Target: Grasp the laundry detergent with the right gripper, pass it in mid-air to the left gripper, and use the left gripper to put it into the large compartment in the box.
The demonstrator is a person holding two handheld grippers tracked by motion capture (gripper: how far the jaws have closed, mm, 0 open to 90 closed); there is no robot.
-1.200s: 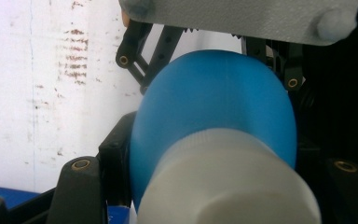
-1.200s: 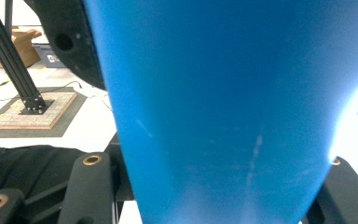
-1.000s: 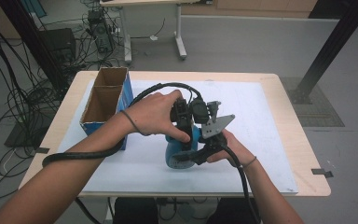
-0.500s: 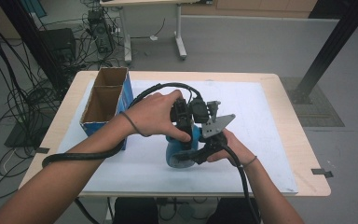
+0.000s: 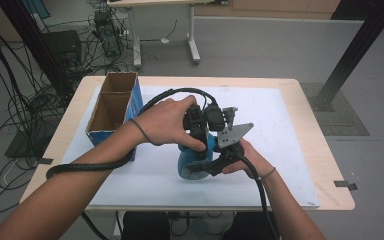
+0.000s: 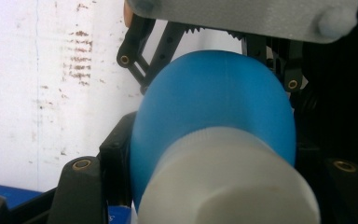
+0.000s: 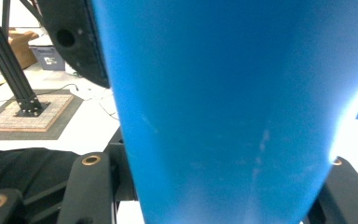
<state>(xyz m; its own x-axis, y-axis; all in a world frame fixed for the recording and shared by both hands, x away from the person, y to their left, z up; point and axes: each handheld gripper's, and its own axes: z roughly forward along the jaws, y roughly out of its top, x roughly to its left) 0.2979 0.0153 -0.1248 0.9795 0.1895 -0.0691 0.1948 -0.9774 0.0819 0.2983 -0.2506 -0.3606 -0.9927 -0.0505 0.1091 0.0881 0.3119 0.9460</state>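
Both grippers were on the blue bottle (image 5: 192, 162) over the white mat (image 5: 280, 150), mid-table. Left gripper (image 5: 196, 131) came at it from the top end: in the left gripper view the white cap (image 6: 228, 179) sat right betw. its two black jaws, blue body (image 6: 214, 102) swelling out just beyond them, jaws drawn in close on both sides of the neck, so it looked clamped there. Right gripper (image 5: 215, 162) took the body: in the right gripper view the blue wall (image 7: 223, 116) ran straight up betw. the jaws, touching both, jaws spread about as wide as the bottle and gripping it. Bottle lay tilted betw. the two tools; whether it touched the mat, couldn't tell. Left hand (image 5: 162, 122) wrapped over its gripper, right hand (image 5: 247, 157) low behind the other. Open cardboard box (image 5: 112, 107) w/ blue sides sat well off to the left gripper's outer side, apart from the jaws.
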